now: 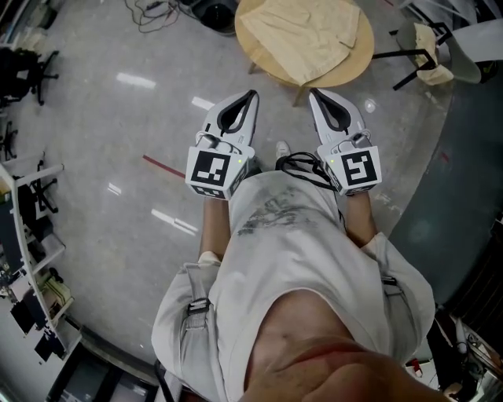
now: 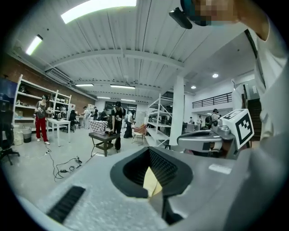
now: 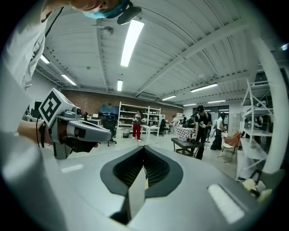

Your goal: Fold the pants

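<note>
Cream pants (image 1: 302,35) lie spread on a round wooden table (image 1: 363,55) at the top of the head view. Both grippers are held side by side in front of the person's body, short of the table. My left gripper (image 1: 250,95) is shut with nothing in it. My right gripper (image 1: 313,93) is shut and empty too. The left gripper view looks level across the hall over shut jaws (image 2: 149,149), with the right gripper (image 2: 205,139) beside. In the right gripper view the jaws (image 3: 143,148) meet at the tip and the left gripper (image 3: 79,129) shows at the left.
A chair (image 1: 428,56) stands right of the round table. Cables (image 1: 153,9) lie on the grey floor at the top, and shelving (image 1: 31,259) lines the left side. Further off in the hall are people, a black table (image 2: 104,137) and white racks (image 3: 266,135).
</note>
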Action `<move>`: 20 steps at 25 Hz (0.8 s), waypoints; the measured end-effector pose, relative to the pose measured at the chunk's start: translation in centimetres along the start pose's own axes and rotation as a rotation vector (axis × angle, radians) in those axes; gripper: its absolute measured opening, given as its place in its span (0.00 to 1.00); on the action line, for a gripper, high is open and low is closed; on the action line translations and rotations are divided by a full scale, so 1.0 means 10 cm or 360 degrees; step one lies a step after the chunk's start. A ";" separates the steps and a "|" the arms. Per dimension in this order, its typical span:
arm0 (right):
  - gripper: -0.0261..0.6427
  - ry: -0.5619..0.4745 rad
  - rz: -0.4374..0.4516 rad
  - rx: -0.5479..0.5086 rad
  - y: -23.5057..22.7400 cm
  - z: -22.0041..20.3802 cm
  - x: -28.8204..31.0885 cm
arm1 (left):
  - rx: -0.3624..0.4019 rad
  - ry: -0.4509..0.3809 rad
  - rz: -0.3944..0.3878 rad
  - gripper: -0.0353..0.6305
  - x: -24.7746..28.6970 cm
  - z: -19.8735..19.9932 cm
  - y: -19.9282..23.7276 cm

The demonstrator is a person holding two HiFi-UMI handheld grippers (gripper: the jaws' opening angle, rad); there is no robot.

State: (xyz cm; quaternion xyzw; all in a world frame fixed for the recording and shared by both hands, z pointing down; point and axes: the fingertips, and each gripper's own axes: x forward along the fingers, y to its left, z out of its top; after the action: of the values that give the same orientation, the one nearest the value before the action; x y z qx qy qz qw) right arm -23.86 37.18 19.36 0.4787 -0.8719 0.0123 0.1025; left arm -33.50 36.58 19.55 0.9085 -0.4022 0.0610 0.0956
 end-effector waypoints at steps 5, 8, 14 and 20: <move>0.05 0.0028 -0.0136 0.0040 0.13 -0.01 0.27 | 0.0022 0.0035 -0.0147 0.06 0.02 -0.05 0.32; 0.05 0.0049 -0.0212 0.0048 0.22 0.00 0.45 | 0.0033 0.0037 -0.0222 0.06 0.03 -0.05 0.56; 0.05 0.0091 -0.0351 0.0049 0.41 0.03 0.77 | 0.0031 0.0049 -0.0347 0.06 0.00 -0.10 1.01; 0.05 0.0132 -0.0458 0.0036 0.40 -0.07 0.97 | 0.0027 0.0063 -0.0444 0.06 0.18 -0.19 1.26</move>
State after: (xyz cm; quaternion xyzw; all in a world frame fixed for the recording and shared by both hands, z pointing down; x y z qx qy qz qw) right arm -32.17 31.35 22.19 0.5990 -0.7890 0.0271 0.1337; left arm -41.69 27.42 23.35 0.9550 -0.2697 0.0683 0.1033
